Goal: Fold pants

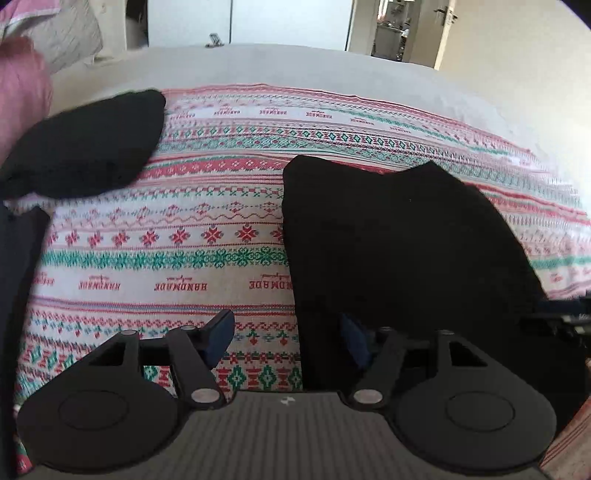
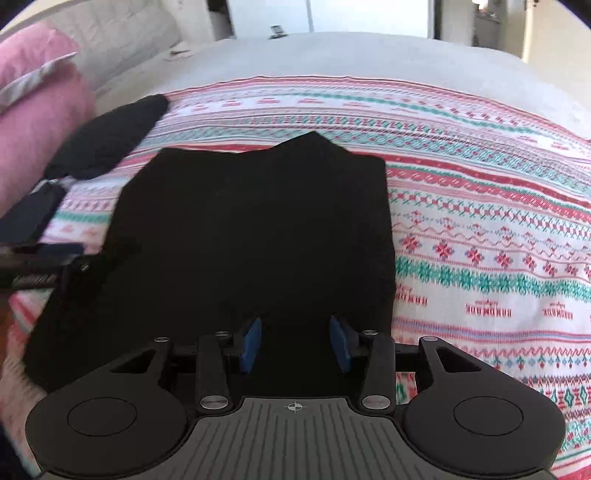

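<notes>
Black pants lie folded flat on a patterned blanket, at the right of the left wrist view and in the middle of the right wrist view. My left gripper stands open at the pants' near left edge. Its left finger is over the blanket and its right finger is over the black cloth. My right gripper hovers open low over the pants' near edge, with the blue inner faces of its pads bare and black cloth showing in the gap. The left gripper's body shows at the left edge of the right wrist view.
The white blanket with red and green bands covers a beige bed. A second folded black garment lies at the far left. Beside it is a pink pillow. Behind the bed are a white wardrobe and an open doorway.
</notes>
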`<state>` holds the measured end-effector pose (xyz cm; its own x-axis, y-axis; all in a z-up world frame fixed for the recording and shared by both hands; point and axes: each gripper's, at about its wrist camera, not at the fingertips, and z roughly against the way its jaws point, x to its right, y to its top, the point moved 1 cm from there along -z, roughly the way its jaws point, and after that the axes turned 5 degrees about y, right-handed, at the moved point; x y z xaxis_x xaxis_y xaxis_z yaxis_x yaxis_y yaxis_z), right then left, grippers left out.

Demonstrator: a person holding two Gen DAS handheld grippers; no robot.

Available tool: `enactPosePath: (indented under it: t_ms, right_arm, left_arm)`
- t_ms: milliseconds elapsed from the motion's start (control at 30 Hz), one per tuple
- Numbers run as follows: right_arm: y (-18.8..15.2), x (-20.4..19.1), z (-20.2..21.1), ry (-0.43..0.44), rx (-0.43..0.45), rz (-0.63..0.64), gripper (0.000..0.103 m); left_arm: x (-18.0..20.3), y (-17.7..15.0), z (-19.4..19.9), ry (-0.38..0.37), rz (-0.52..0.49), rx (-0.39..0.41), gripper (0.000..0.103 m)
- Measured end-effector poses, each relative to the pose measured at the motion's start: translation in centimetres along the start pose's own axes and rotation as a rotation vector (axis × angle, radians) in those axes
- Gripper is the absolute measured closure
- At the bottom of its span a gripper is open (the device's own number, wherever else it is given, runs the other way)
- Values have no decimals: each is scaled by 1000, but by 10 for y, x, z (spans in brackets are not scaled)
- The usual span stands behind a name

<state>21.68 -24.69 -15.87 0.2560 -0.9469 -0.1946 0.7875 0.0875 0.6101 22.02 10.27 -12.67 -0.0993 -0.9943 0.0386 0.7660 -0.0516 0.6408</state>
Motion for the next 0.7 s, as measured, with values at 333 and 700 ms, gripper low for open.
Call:
enactPosePath:
  t_ms: [333, 700]
  right_arm:
    - [16, 105, 7, 143, 79, -434, 48]
    - [36, 48, -19, 42, 142, -168, 94]
  left_arm:
    - [-21, 8, -21, -172, 240, -79, 10]
    - [17, 22, -14, -220, 183, 36, 87]
